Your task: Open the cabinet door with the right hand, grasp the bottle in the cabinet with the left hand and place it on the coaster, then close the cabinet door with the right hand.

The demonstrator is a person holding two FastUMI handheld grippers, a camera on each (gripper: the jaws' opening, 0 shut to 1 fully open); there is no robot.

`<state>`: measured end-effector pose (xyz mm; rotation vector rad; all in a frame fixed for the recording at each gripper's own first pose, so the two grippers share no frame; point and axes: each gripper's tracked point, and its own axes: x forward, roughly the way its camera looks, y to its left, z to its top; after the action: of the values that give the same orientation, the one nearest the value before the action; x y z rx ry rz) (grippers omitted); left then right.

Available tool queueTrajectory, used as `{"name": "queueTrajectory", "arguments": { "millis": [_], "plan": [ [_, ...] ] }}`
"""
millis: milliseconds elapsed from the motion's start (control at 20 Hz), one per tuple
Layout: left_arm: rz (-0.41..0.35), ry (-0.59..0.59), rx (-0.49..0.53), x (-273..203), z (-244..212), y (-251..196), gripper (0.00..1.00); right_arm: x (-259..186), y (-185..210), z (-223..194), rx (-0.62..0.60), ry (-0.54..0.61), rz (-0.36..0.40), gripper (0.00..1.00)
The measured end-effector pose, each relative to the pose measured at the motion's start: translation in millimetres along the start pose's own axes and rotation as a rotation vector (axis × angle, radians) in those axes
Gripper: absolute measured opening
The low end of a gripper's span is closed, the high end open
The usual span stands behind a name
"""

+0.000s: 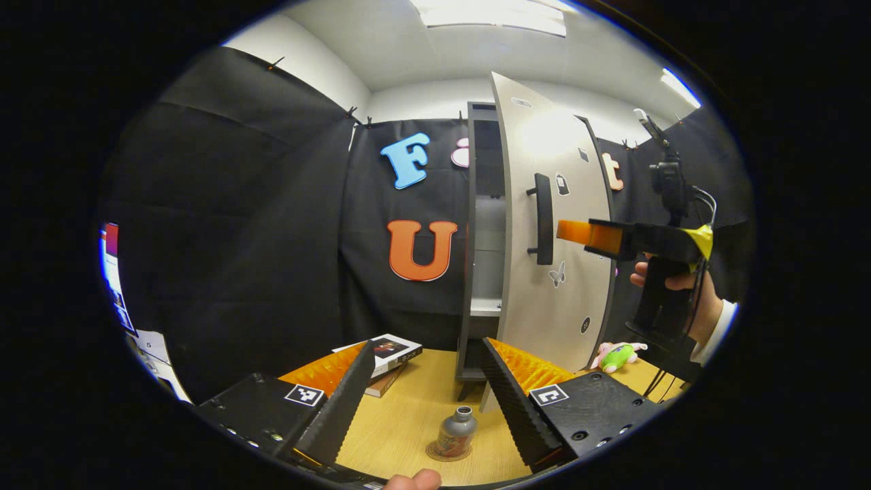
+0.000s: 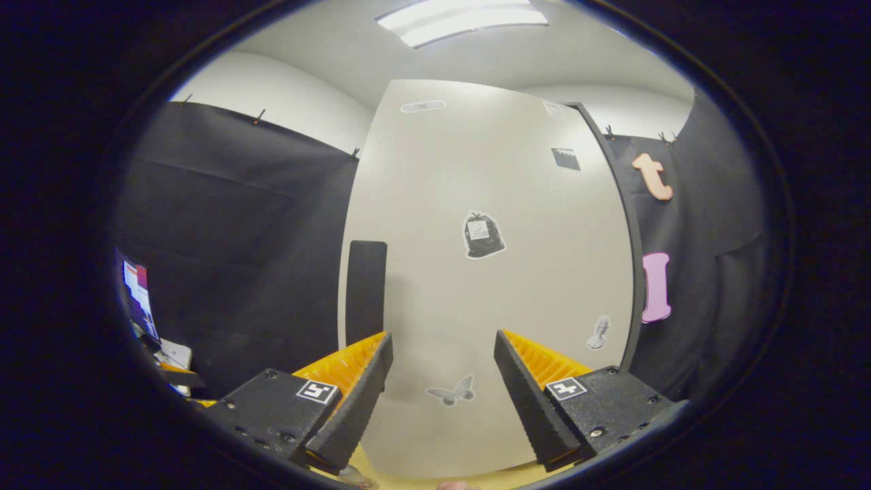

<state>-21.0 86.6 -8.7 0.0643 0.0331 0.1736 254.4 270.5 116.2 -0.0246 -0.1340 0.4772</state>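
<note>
Standing on a round coaster [image 1: 449, 452] on the pale wood-grain table [image 1: 408, 422], the small bottle [image 1: 456, 431] has a squat, dull grey body, a short open neck and a reddish band near its base; it sits between the left gripper [image 1: 427, 381]'s two ridged fingers, which are spread wide and touch nothing. Behind it rises a tall, narrow cabinet [image 1: 476, 238] with dark edges and a pale grey interior, its visible shelf bare. The cabinet door [image 1: 558, 224] is a smooth, flat, light panel hanging part-way open, dotted with small stickers, a butterfly among them, and fitted with a dark vertical bar handle [image 1: 543, 218]. In the left gripper view, the right gripper [image 1: 575, 231] is held level by a hand [image 1: 680, 286] in a white cuff, its tips just beside the handle; whether they touch it cannot be told. In the right gripper view, its own fingers [image 2: 360, 388] stand apart close before the door face, the handle [image 2: 366, 292] just left of them. A stack of books [image 1: 388, 357] lies left of the cabinet, and a soft green-and-pink plush toy [image 1: 616, 355] lies to its right.
</note>
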Motion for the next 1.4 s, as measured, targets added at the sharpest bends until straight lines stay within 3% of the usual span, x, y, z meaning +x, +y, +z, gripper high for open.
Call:
{"name": "queueTrajectory", "arguments": {
  "millis": [200, 400, 550, 800, 1200, 1400],
  "plan": [
    [0.035, 0.014, -0.016, -2.3, -5.8, 15.2, 0.94, 16.1, -9.9, -6.5, 0.059, 0.006, -0.039, 0.96],
    [0.037, 0.019, -0.031, -4.4, -8.3, 15.0, 0.95, -19.4, -31.5, -4.6, 0.106, 0.019, -0.08, 0.96],
    [0.016, 0.022, -0.034, -2.5, -8.6, 5.6, 0.95, -71.0, -53.2, 1.4, 0.133, 0.023, -0.116, 0.96],
    [-0.049, 0.004, -0.023, -4.0, -4.4, -27.1, 0.95, -171.7, -109.4, 12.1, 0.153, -0.005, -0.266, 0.96],
    [-0.149, -0.014, -0.035, -15.0, -6.1, -82.3, 0.95, -329.3, -191.7, -32.5, 0.058, 0.096, -0.591, 0.97],
    [-0.175, -0.048, -0.025, -22.2, -3.7, -100.9, 0.95, -355.1, -190.4, -60.4, 0.052, 0.143, -0.612, 0.97]
  ]
}}
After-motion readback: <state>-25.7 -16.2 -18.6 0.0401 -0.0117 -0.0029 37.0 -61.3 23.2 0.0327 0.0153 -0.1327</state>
